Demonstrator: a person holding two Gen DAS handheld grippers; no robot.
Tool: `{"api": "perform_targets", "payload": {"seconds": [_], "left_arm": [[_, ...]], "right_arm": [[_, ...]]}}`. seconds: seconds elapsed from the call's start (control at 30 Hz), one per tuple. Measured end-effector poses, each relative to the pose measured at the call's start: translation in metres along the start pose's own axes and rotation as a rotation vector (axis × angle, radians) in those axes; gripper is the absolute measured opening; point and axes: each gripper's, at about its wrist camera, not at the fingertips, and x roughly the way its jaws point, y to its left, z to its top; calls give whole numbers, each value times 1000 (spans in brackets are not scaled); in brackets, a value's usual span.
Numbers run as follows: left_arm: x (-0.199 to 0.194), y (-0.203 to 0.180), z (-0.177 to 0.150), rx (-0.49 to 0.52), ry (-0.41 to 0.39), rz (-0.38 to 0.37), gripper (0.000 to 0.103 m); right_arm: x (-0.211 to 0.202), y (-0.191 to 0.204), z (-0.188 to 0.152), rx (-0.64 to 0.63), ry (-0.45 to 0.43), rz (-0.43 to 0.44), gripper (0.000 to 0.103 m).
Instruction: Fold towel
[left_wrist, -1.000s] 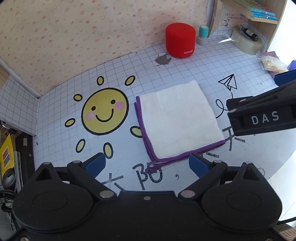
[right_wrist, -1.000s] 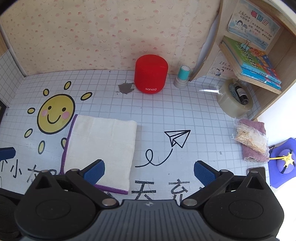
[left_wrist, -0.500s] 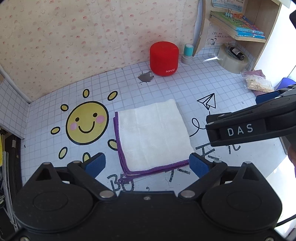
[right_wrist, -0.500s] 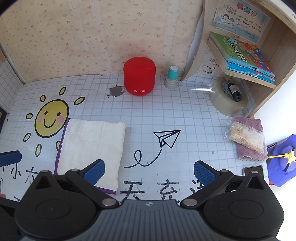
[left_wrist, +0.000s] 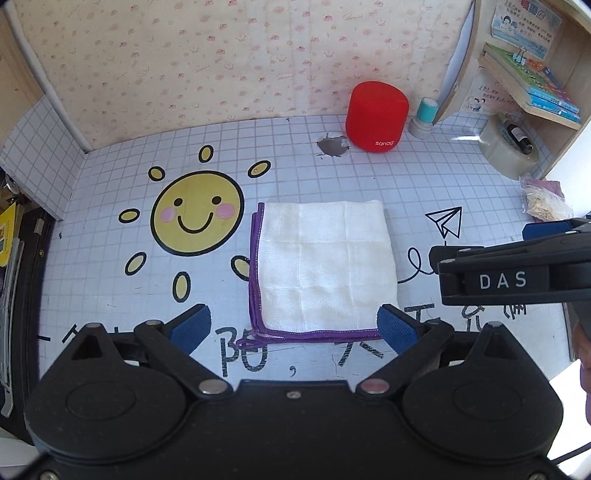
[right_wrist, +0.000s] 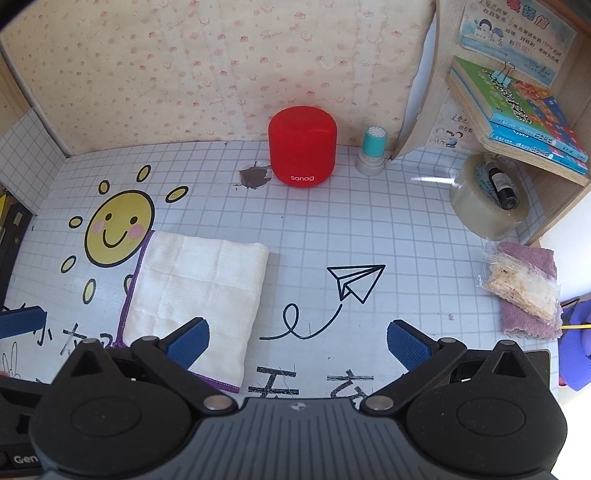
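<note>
A white towel (left_wrist: 325, 266) with a purple stitched edge lies folded into a flat square on the gridded table, just right of the printed sun face. My left gripper (left_wrist: 293, 326) hovers open above the towel's near edge, its blue pads wide apart and holding nothing. In the right wrist view the towel (right_wrist: 195, 291) sits at lower left. My right gripper (right_wrist: 298, 345) is open and empty, over the table to the towel's right. Its side shows as a black bar (left_wrist: 513, 275) marked DAS in the left wrist view.
A red cylindrical speaker (right_wrist: 303, 146) and a teal stamp (right_wrist: 373, 149) stand by the back wall. A tape roll (right_wrist: 487, 199) sits under a wooden shelf of books (right_wrist: 517, 110). A snack bag (right_wrist: 521, 284) on a purple cloth lies at right.
Both grippers have pulled back and shifted, so the folded towel now looks square-on in the left view. The towel itself has not moved. Both grippers stay open.
</note>
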Motion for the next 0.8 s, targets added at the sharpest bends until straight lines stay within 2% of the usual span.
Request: {"api": "perform_targets", "payload": {"seconds": [0.27, 0.47, 0.8], "left_arm": [[-4, -11, -8, 39, -6, 37, 97], [-5, -13, -10, 29, 6, 33, 97], [-6, -17, -13, 27, 16, 17, 97]], "right_arm": [[7, 11, 0, -37, 9, 18, 103], [6, 20, -5, -84, 7, 9, 103], [3, 17, -9, -80, 0, 7, 103]]}}
